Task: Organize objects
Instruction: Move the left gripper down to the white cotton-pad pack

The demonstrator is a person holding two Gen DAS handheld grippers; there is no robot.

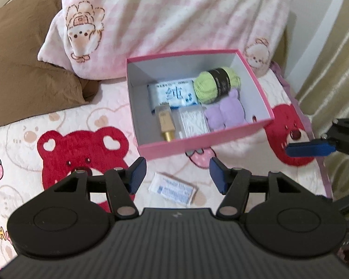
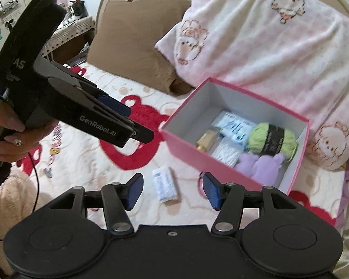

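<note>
Landmark: open pink cardboard box [image 1: 199,137] with white interior, resting on the bed's cream blanket printed with red bears [image 1: 86,148].

Inside the box:
- green yarn ball with a black paper band [image 1: 215,84], at the far wall.
- white-and-blue tissue pack [image 1: 173,95], beside the yarn, along the far wall.
- purple plush toy [image 1: 223,114], near side of the yarn, touching it.
- clear packet of white cotton swabs [image 1: 193,122], between the plush and a beige bottle with a gold cap [image 1: 166,124].

Outside the box: small flat white sachet with blue print [image 1: 173,189], lying on the blanket just beside the box's near wall.

Left tool [image 1: 176,174]: jaws spread wide, nothing between the blue pads; it hovers on the near side of the box with the sachet showing in the gap.

Right tool [image 2: 173,188]: jaws likewise apart and empty, over the blanket near the box's front corner; the sachet [image 2: 164,183] lies between its pads in that view. The left tool [image 2: 128,127] appears here held in a hand [image 2: 9,137], pointing toward the box [image 2: 221,162].

Behind the box: pink checked pillow with bear print [image 1: 174,16], touching the far wall; brown pillow [image 1: 28,65] beside it.
</note>
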